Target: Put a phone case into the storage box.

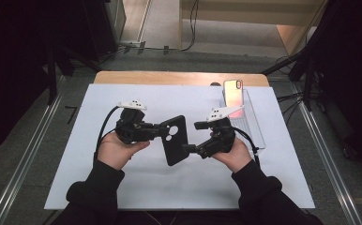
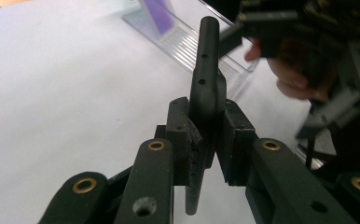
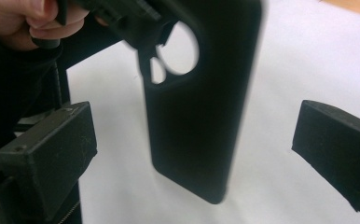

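Even overhead light makes the white sheet-covered counter (image 1: 123, 187) bright while its surroundings sink into darkness. The pink-backed phone (image 1: 233, 93) shows glare. In the right gripper view the matte black plastic phone case (image 3: 201, 107) is soft and blurred at its edges.

Black sleeves, black grippers with brass-ringed screw holes, white three-cornered top plates, trailing black cables.

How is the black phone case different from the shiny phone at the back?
The black phone case is matte and dark; the phone is shiny pinkish. The case is held up off the table, clamped in the left gripper, while the phone rests in a clear tray. The right gripper is open beside the case. Both are phone-shaped rectangles.
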